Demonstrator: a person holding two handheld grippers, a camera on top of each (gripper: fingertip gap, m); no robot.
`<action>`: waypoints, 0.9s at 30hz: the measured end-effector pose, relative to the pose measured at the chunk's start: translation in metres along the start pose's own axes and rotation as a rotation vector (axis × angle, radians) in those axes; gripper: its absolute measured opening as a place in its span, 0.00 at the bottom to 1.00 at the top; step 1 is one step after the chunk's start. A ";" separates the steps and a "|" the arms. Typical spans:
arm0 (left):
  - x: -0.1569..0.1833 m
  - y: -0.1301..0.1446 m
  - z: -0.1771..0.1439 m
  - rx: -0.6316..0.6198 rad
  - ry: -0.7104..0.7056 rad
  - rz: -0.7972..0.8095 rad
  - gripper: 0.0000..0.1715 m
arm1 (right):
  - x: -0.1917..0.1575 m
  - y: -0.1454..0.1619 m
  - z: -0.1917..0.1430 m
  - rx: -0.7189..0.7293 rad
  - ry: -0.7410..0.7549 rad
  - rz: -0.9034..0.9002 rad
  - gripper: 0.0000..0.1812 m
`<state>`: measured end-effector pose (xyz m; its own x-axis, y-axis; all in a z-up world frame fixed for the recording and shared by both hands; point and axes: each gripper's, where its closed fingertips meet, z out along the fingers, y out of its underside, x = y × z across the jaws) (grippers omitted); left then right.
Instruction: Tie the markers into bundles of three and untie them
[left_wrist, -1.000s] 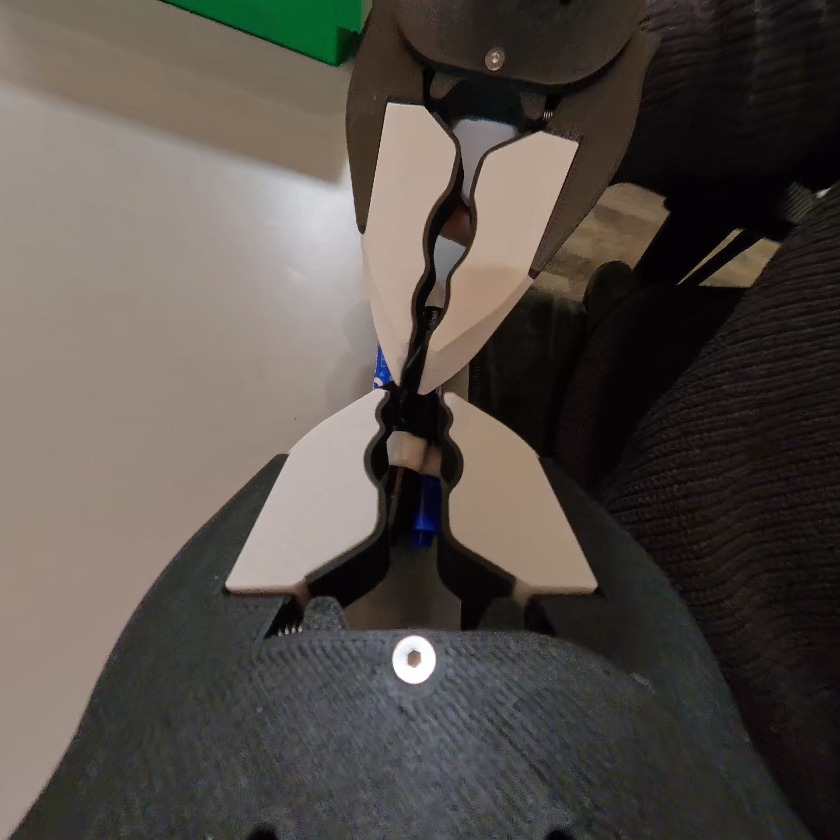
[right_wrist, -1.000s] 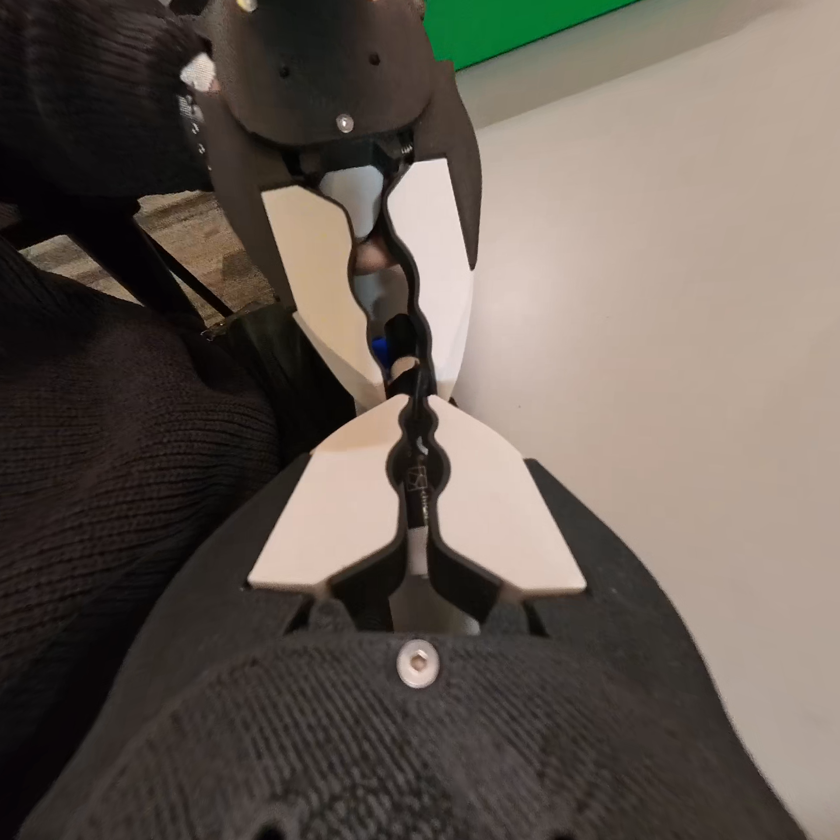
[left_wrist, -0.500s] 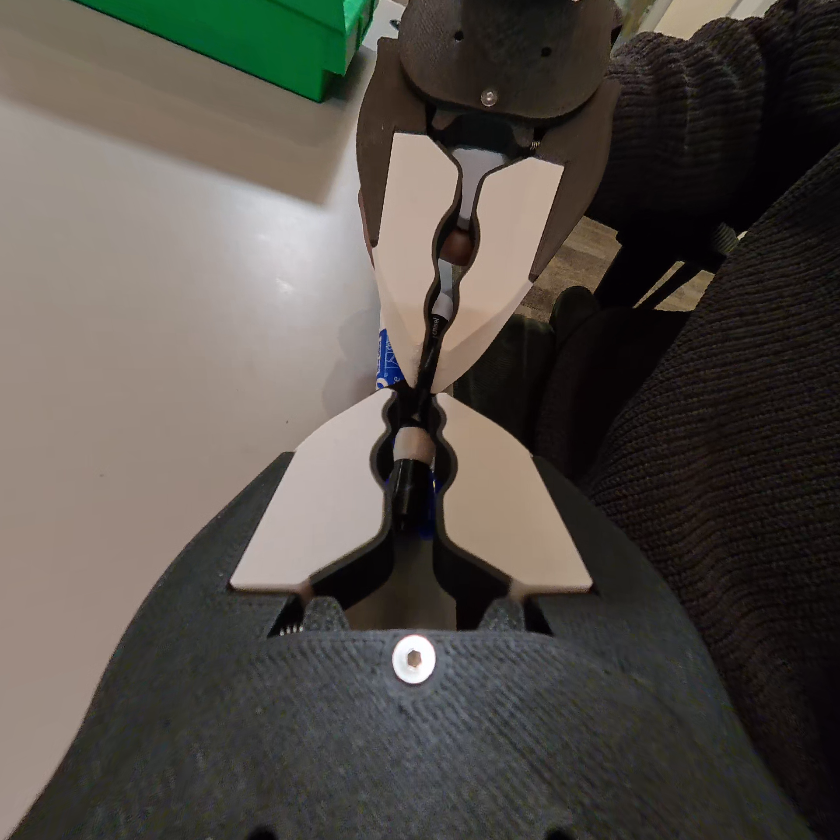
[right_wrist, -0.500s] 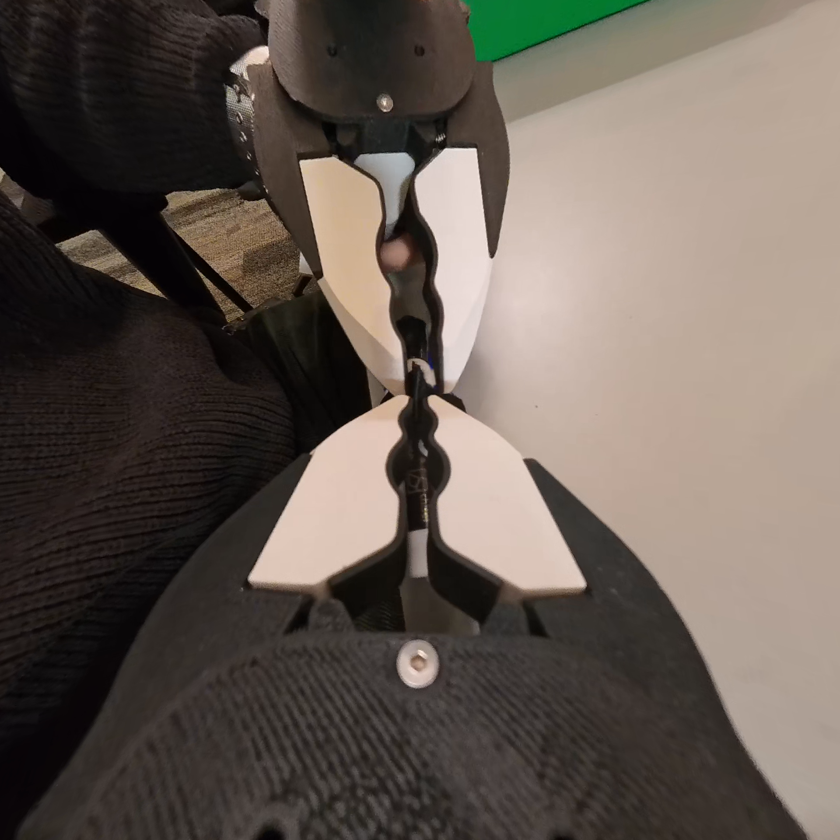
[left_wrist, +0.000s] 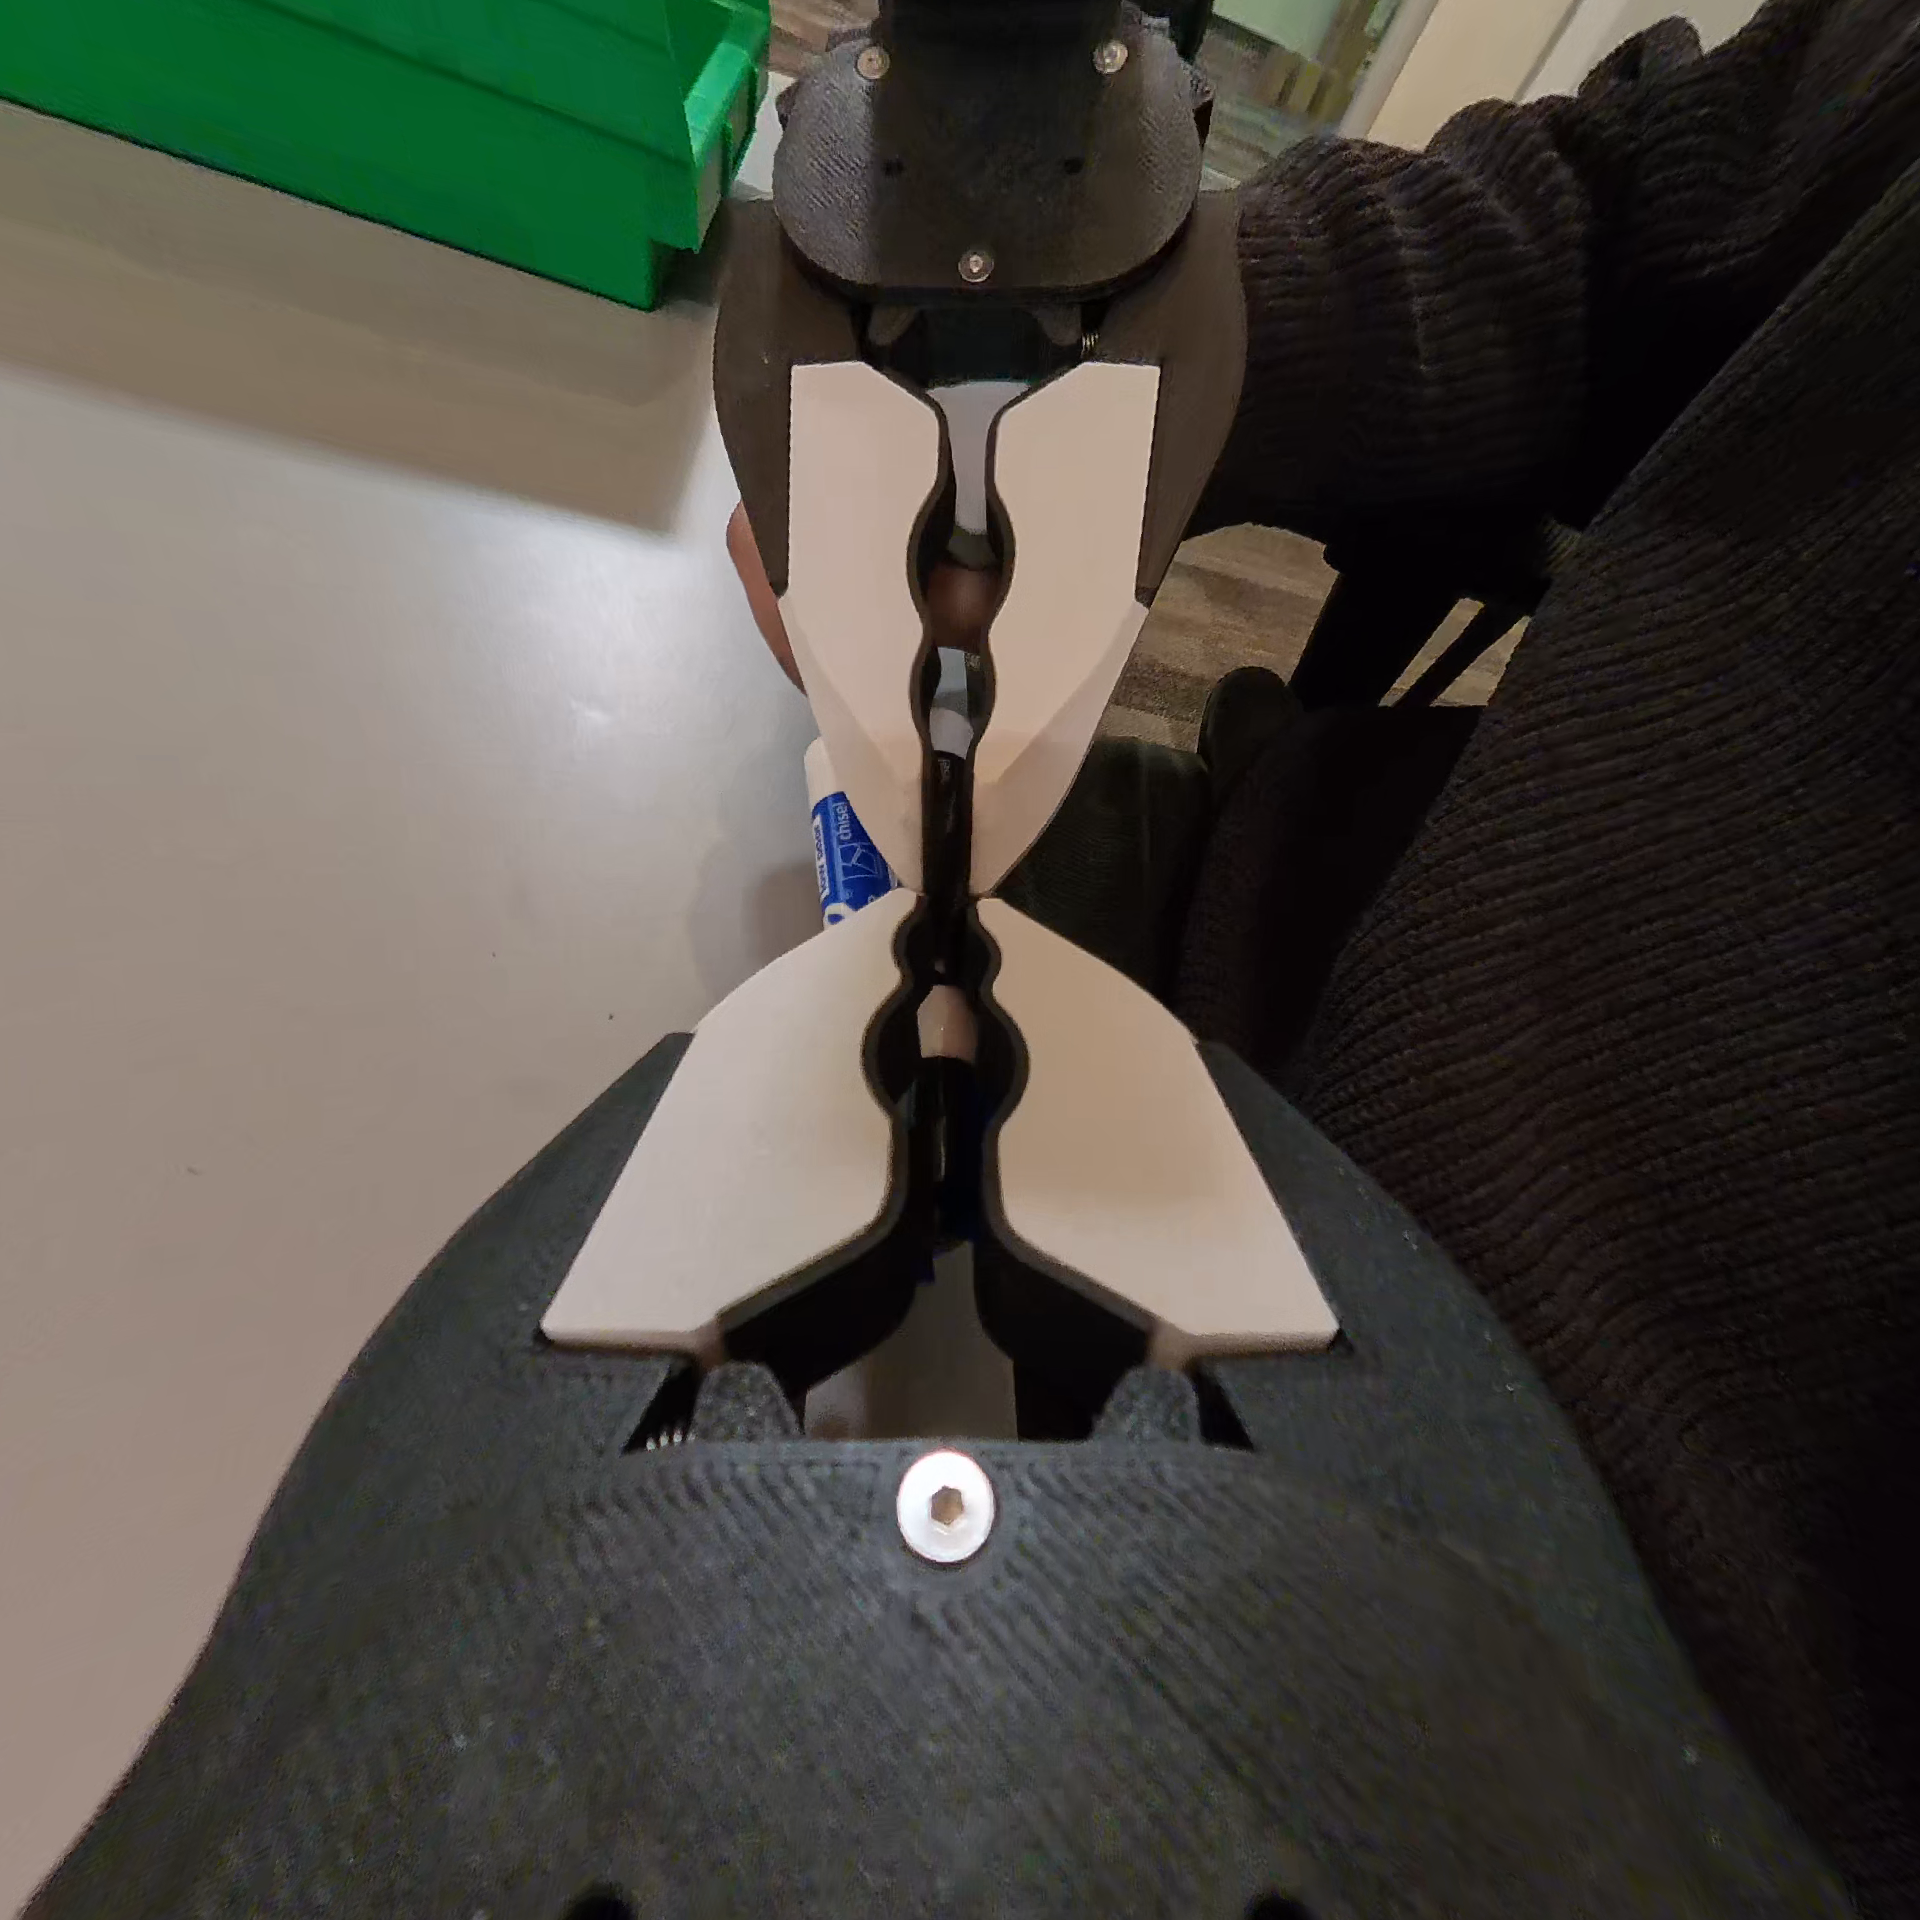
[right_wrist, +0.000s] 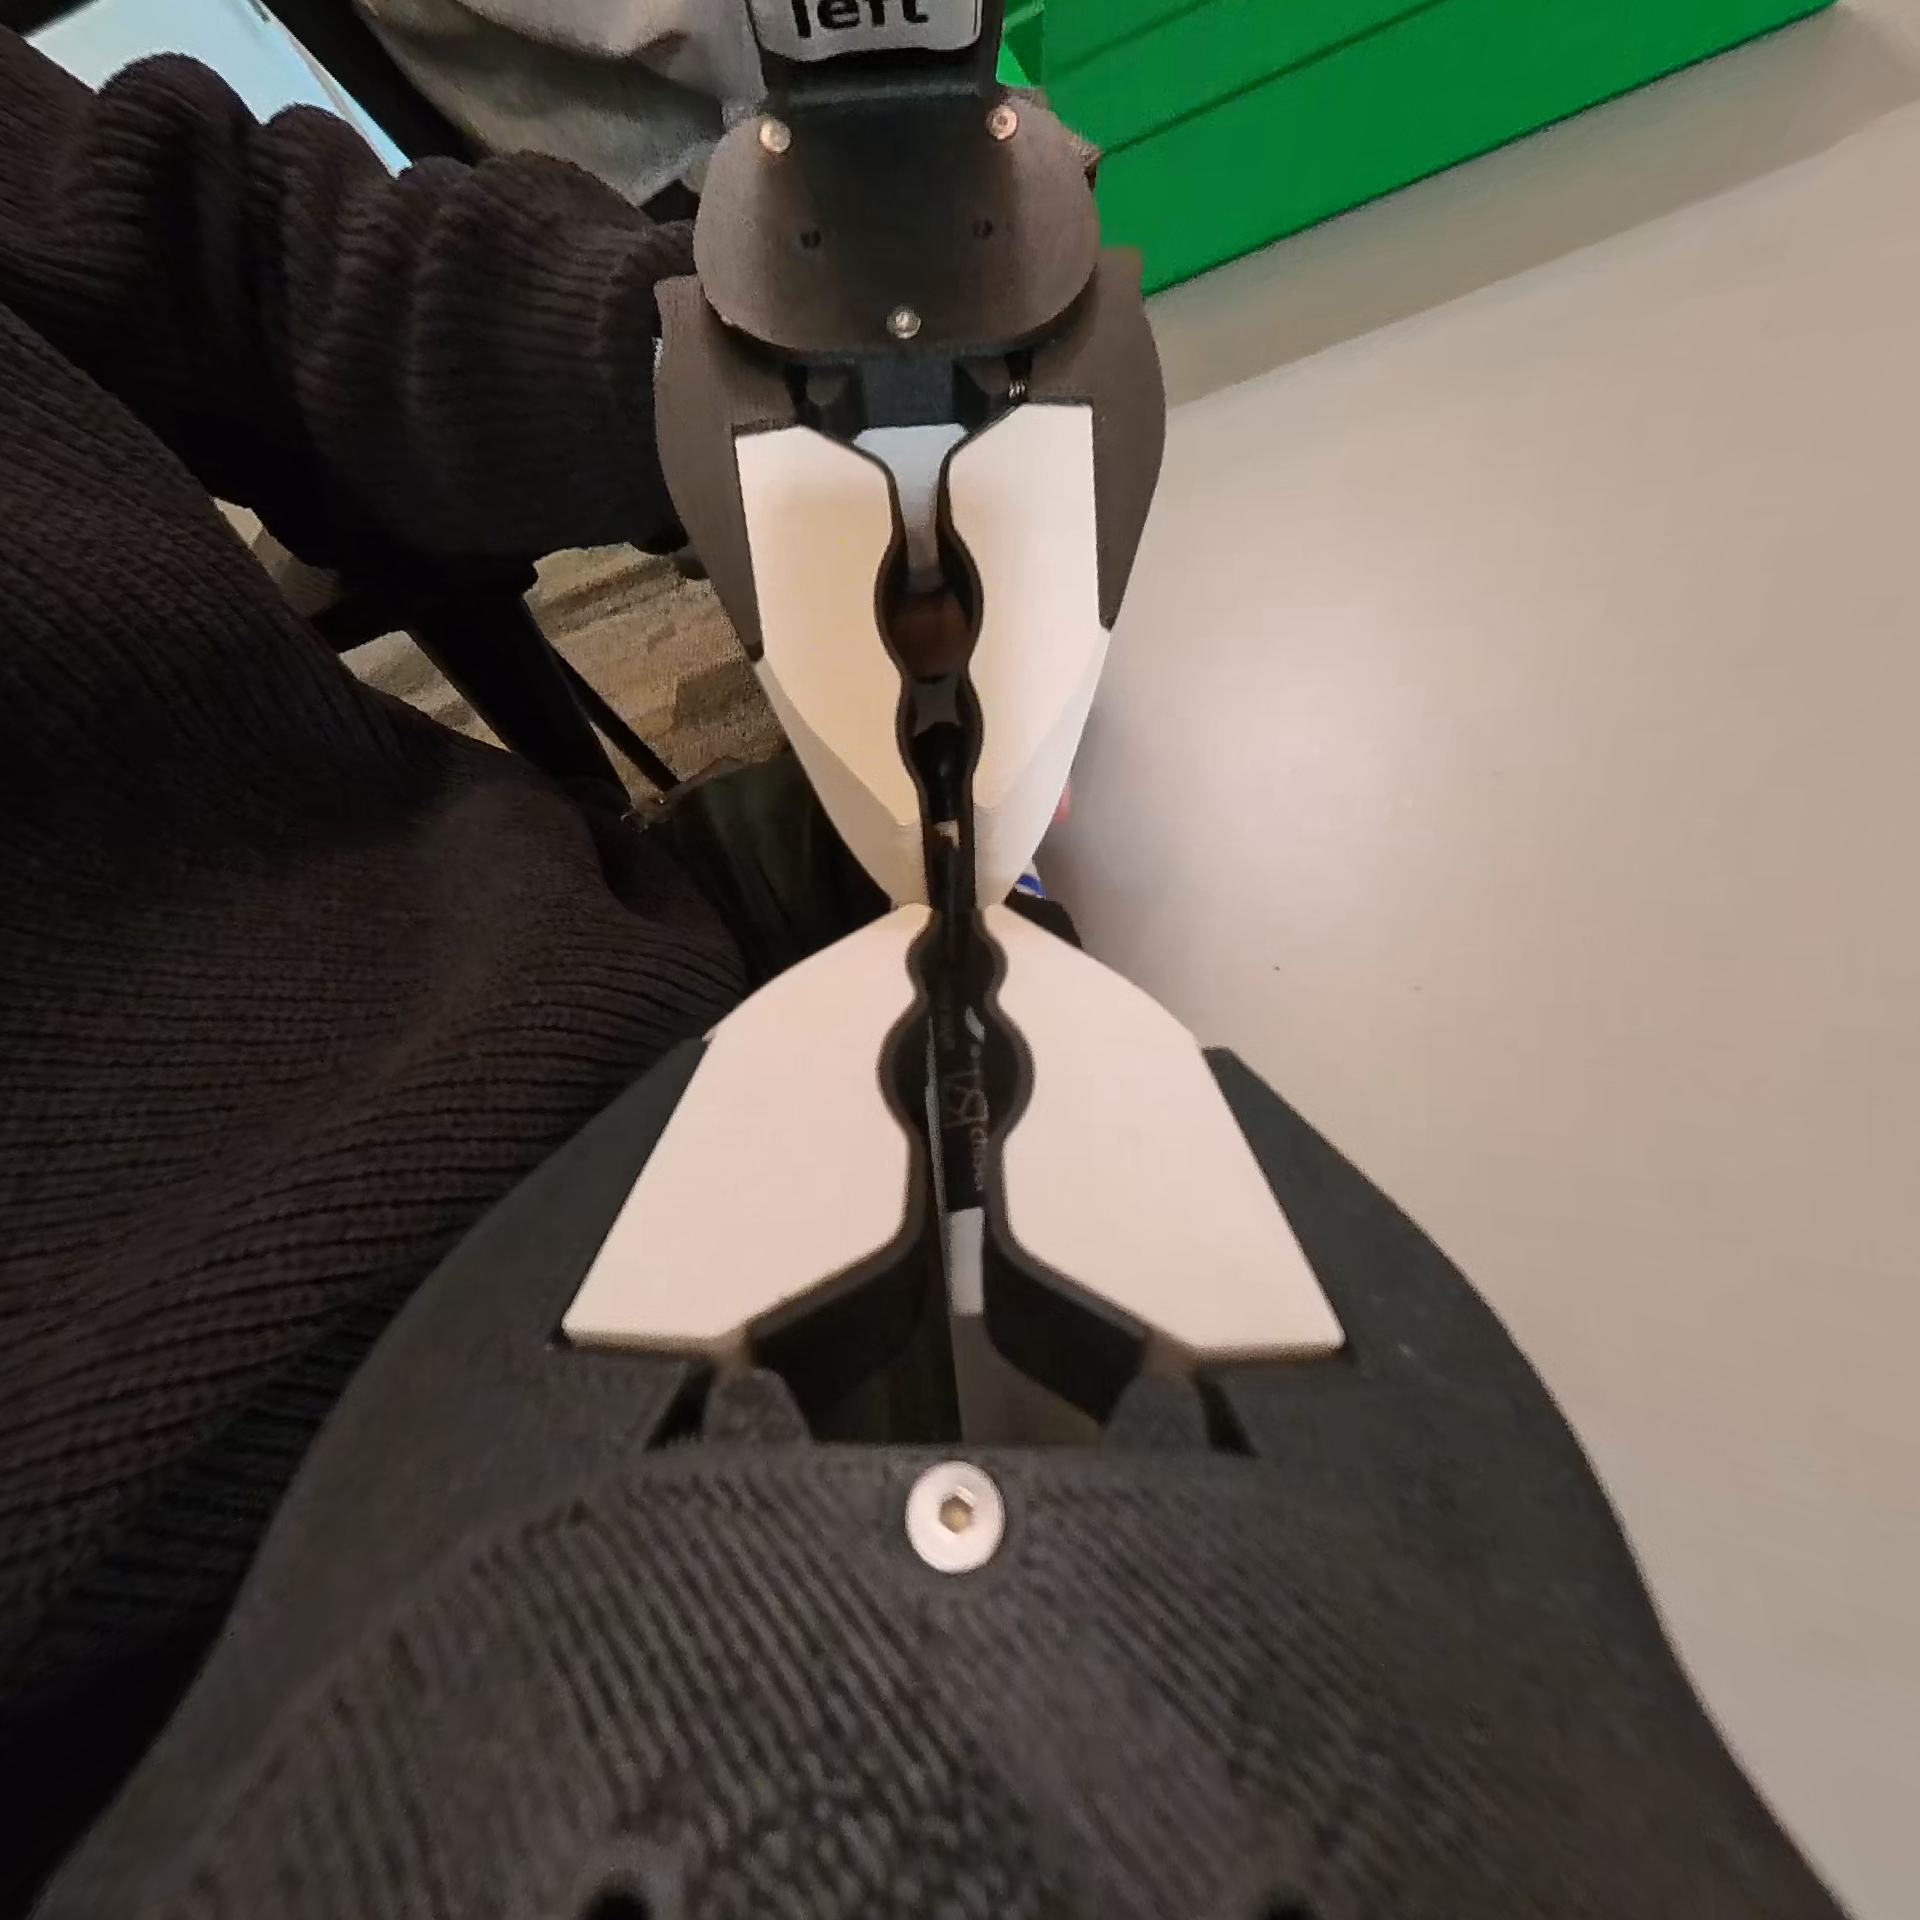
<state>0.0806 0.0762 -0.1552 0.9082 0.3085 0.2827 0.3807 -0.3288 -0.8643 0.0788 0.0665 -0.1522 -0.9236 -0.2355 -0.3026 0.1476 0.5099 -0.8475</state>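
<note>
- The left gripper (left_wrist: 948, 914) has its jaws nearly closed, clamped on one end of a thin black pen (left_wrist: 948, 831); a white band of the pen sits in the scalloped gap between the white fingers (left_wrist: 769, 1164).
- The right gripper (right_wrist: 951, 914) meets it tip to tip, its jaws likewise pressed on the other end of the same pen, whose black barrel with a white section runs back between its fingers (right_wrist: 758, 1153).
- In the left wrist view the right gripper (left_wrist: 948, 883) faces the camera; in the right wrist view the left gripper (right_wrist: 951, 894) does the same. The pen bridges the two, held above the edge of the bench (left_wrist: 312, 831).
- Just under the joined tips lies a white marker (left_wrist: 844, 852) with a blue label, seemingly on the bench edge; most of it is hidden.
- A green bin (left_wrist: 436, 125) stands at the far side of the pale bench.
- Black knit sleeves (left_wrist: 1662, 935) fill the side next to the person, with patterned floor (right_wrist: 644, 644) visible below.
</note>
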 end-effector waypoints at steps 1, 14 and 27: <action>0.001 0.000 0.000 -0.006 0.000 0.004 0.03 | 0.000 -0.001 -0.001 0.011 0.005 0.001 0.04; -0.021 -0.013 -0.015 0.091 -0.079 -0.093 0.03 | 0.037 -0.018 -0.044 0.133 0.261 -0.088 0.15; -0.022 -0.009 -0.014 0.088 -0.049 -0.134 0.02 | 0.041 0.019 -0.018 -0.248 0.522 -0.674 0.17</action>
<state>0.0598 0.0601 -0.1476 0.8398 0.3887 0.3791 0.4793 -0.2025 -0.8540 0.0370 0.0817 -0.1728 -0.8391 -0.1736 0.5155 -0.5105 0.5785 -0.6362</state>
